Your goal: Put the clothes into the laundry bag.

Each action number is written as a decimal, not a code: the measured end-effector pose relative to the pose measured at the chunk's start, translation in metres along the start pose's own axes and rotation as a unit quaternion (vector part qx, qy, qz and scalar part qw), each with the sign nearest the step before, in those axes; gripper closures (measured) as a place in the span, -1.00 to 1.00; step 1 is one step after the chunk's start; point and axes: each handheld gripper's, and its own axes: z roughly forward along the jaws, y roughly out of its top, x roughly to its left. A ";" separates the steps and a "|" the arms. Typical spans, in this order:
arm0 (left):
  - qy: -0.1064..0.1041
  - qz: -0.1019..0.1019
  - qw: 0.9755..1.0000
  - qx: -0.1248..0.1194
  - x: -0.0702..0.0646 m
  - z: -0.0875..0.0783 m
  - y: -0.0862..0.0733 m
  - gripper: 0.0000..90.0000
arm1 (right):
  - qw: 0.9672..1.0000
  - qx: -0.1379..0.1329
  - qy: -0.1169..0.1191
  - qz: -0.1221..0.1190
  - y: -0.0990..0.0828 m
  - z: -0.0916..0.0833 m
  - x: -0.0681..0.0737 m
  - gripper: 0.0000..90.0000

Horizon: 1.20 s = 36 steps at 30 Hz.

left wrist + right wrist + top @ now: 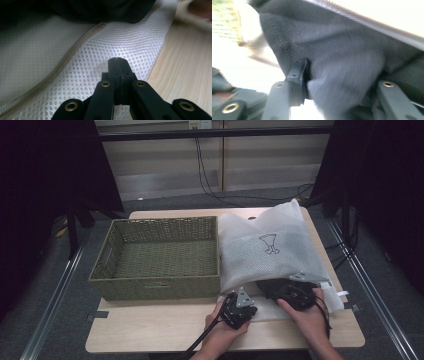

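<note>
A white mesh laundry bag (270,245) with a zip lies on the right half of the table, its mouth facing the person. My left gripper (240,307) sits at the bag's lower flap; in the left gripper view its jaws (117,61) are pressed together on the mesh (120,37). A dark garment (272,287) sits in the bag's mouth. My right gripper (296,292) is at that mouth. In the blurred right gripper view a bunch of the dark cloth (324,37) fills the gap between its jaws (337,75), the left pad pressing on it and the right tip hidden by cloth.
An empty green woven basket (155,284) stands on the left half of the light wooden table (150,332). Bare wood lies in front of it, by the near edge. Dark curtains and cables are behind the table.
</note>
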 end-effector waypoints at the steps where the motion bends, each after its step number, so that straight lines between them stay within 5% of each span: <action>1: 0.000 0.000 1.000 0.000 0.000 0.000 0.000 1.00 | 1.000 0.000 0.000 0.000 0.000 0.000 0.000 0.11; 3: 0.004 0.006 1.000 0.006 0.001 -0.001 0.000 1.00 | 0.999 -0.029 0.011 0.034 -0.005 -0.026 -0.005 0.02; 5: 0.004 0.002 1.000 0.003 0.000 0.000 0.000 1.00 | 0.998 -0.040 0.014 0.041 -0.006 -0.035 -0.006 0.01; 8: 0.003 0.003 1.000 0.003 0.000 0.000 0.000 1.00 | 0.997 -0.077 -0.010 0.025 -0.003 -0.061 -0.004 -0.02; 15: -0.003 0.001 1.000 0.006 0.003 -0.001 0.000 1.00 | 0.991 -0.126 -0.036 -0.004 0.002 -0.078 -0.010 0.10; 19: -0.009 -0.006 1.000 0.002 0.004 0.000 0.000 1.00 | 0.992 -0.121 -0.043 -0.023 0.004 -0.076 -0.015 -0.22; 20: -0.008 -0.006 1.000 0.003 0.004 0.000 0.000 1.00 | 0.992 -0.100 -0.059 -0.043 0.006 -0.066 -0.018 -0.40; 23: -0.005 -0.005 1.000 -0.001 0.003 0.000 0.000 1.00 | 0.992 -0.081 -0.083 -0.058 0.008 -0.054 -0.019 -0.42; 25: -0.007 -0.003 1.000 0.001 0.004 0.000 0.000 1.00 | 0.986 -0.071 -0.113 -0.098 0.012 -0.035 -0.013 -0.30; 26: -0.007 -0.003 1.000 0.001 0.004 0.000 0.000 1.00 | 0.986 -0.071 -0.113 -0.098 0.012 -0.035 -0.013 -0.30; 27: -0.003 -0.004 1.000 0.002 0.003 0.000 0.000 1.00 | 0.977 -0.089 -0.136 -0.136 0.015 -0.027 -0.002 -0.13; 28: -0.003 -0.004 1.000 0.002 0.003 0.000 0.000 1.00 | 0.976 -0.096 -0.138 -0.141 0.016 -0.026 0.000 -0.04; 30: -0.004 -0.005 1.000 -0.001 0.003 0.000 0.000 1.00 | 0.977 -0.121 -0.127 -0.125 0.021 -0.027 0.002 0.37; 31: -0.005 -0.007 1.000 0.001 0.003 0.000 0.000 1.00 | 0.977 -0.121 -0.127 -0.125 0.021 -0.027 0.002 0.37; 34: -0.007 -0.008 1.000 0.004 0.005 -0.001 0.000 1.00 | 0.982 -0.146 -0.062 -0.103 0.024 -0.035 -0.004 0.77; 36: -0.008 -0.010 1.000 0.004 0.006 -0.001 0.000 1.00 | 0.986 -0.128 -0.017 -0.109 0.021 -0.038 -0.006 0.89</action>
